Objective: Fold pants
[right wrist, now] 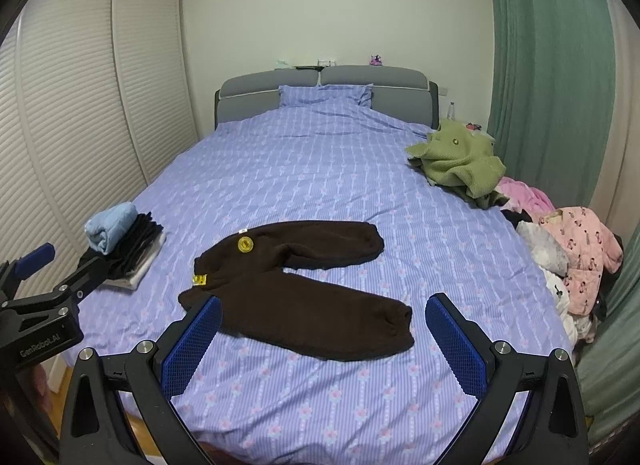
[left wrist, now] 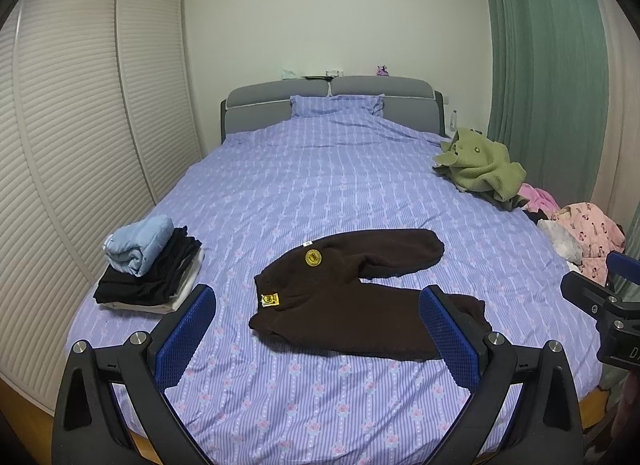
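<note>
The dark brown fleece pants (left wrist: 352, 289) lie spread on the lilac striped bed (left wrist: 320, 193), legs apart, ready for folding. The left tool (left wrist: 318, 339) and right tool (right wrist: 324, 345) hover wide and empty, so each can take one end.

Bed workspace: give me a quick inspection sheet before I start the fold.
Surface: purple striped bedsheet, lightly wrinkled.
Job's things: dark brown fleece pants spread flat, legs splayed apart, unfolded.
Clutter: folded stack of black and light blue clothes at the left edge; crumpled green knit garment and pink patterned jacket at the right edge.
Grippers: left gripper and right gripper both open, holding nothing, above the near edge.
Cables: nothing seen.
Surroundings: white louvred wardrobe doors, green curtain, grey padded headboard.
</note>
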